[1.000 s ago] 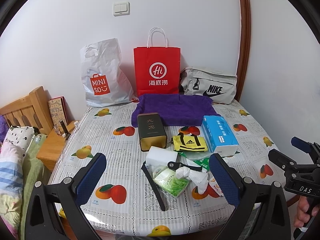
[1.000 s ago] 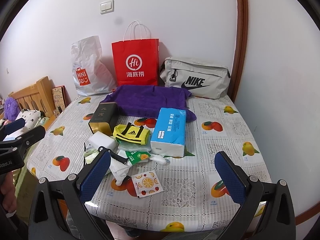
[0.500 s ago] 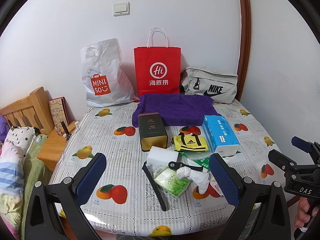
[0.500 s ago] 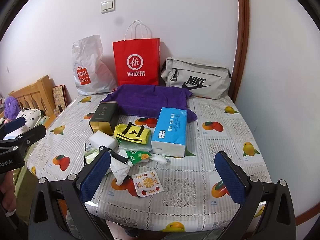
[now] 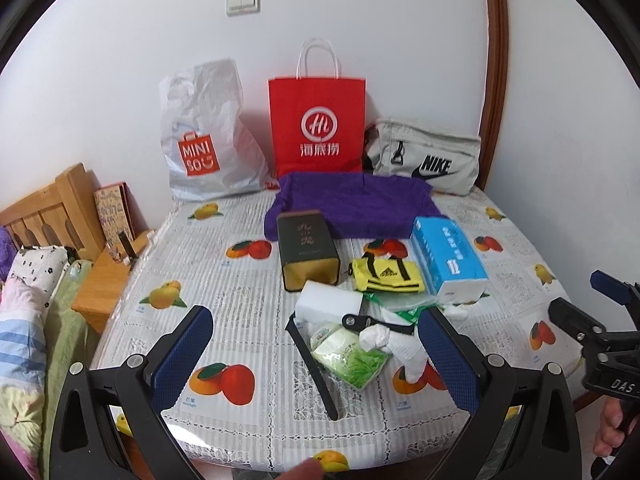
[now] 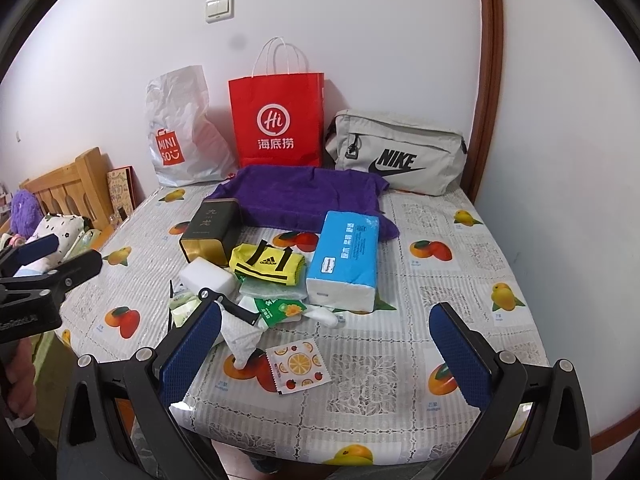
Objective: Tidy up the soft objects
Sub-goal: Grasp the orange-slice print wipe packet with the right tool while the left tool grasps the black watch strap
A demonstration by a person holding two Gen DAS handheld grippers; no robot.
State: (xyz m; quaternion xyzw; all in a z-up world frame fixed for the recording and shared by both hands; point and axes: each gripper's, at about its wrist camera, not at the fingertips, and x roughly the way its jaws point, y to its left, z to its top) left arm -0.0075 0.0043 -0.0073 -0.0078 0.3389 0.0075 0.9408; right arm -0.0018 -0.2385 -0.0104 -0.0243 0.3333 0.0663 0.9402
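A purple towel (image 5: 352, 204) lies at the back of the table (image 5: 248, 308). In front of it are a yellow Adidas sock bundle (image 5: 386, 276), a blue tissue pack (image 5: 448, 254), a white sponge block (image 5: 332, 300), a white sock (image 5: 396, 342) and a green wipes pack (image 5: 352, 356). The same pile shows in the right wrist view: towel (image 6: 312, 196), yellow bundle (image 6: 268, 266), tissue pack (image 6: 346, 256). My left gripper (image 5: 316, 364) is open and empty before the pile. My right gripper (image 6: 328, 356) is open and empty over the table's front edge.
A dark tin (image 5: 306, 250), a black folding knife (image 5: 376, 322) and small sachets (image 6: 298, 366) lie among the pile. A Miniso bag (image 5: 204, 136), a red paper bag (image 5: 318, 124) and a grey Nike bag (image 5: 428, 162) stand along the wall. A bed (image 5: 36, 280) lies left.
Both views have shifted very slightly; the objects on the table have not moved and both grippers stay open.
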